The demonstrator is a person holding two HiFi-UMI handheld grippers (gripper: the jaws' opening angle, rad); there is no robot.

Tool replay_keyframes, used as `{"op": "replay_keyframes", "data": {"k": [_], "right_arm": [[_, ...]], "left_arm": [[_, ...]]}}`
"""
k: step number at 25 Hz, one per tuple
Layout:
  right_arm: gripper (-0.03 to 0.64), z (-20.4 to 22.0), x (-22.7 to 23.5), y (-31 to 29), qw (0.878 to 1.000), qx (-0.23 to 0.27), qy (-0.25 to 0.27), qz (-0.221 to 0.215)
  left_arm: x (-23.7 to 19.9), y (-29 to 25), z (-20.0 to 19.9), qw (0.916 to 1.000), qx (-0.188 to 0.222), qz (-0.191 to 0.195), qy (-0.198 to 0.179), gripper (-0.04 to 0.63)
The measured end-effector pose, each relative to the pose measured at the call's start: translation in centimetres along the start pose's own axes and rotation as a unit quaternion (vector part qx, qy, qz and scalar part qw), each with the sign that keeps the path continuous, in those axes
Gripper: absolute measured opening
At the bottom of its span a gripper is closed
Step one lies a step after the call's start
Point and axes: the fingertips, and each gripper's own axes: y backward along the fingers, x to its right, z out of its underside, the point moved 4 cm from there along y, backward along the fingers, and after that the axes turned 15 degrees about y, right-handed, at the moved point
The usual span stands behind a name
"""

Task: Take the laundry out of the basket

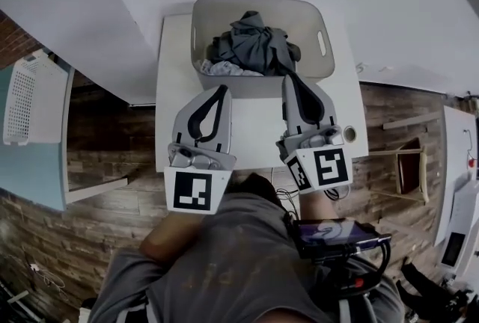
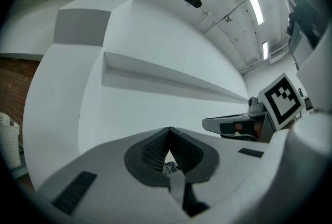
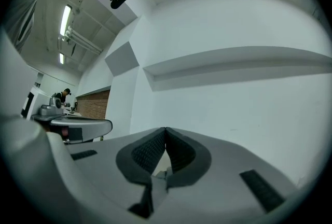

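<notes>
Crumpled grey laundry (image 1: pixel 254 46) heaped inside white basket (image 1: pixel 323 60) on table.

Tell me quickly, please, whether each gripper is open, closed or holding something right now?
Left gripper: closed, jaws together, holding nothing.
Right gripper: closed, jaws together, holding nothing.

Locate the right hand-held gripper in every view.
Head view: right hand-held gripper, right of centre, pointing at the basket.
Left gripper view: it shows at the right, side-on.
Right gripper view: bottom centre, jaws shut.
Shared landmark: left hand-held gripper, alongside it in all three.
</notes>
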Motion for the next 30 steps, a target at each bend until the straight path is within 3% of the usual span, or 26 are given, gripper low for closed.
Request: {"op": "replay_keyframes", "data": {"k": [11,17,30], "right_arm": [[0.008,-1.9,2.8,-3.0,0.999,0.036,0.029,-0.005],[0.008,-2.4,5.4,-5.7,0.998,0.046,0.032,-0.011],[0.009,1.4,8.4,-11.8,0.997,-0.001,0.045,-0.065]], "left_arm": [[-0.3,-3.4,-2.7,0.9988,0.044,0.0,-0.019,0.008],[-0.4,-7.0,-3.7,0.9985,0.047,-0.001,-0.026,0.008],[-2.5,-13.7,-3.5,0.9994,0.029,-0.014,-0.014,0.008]]}}
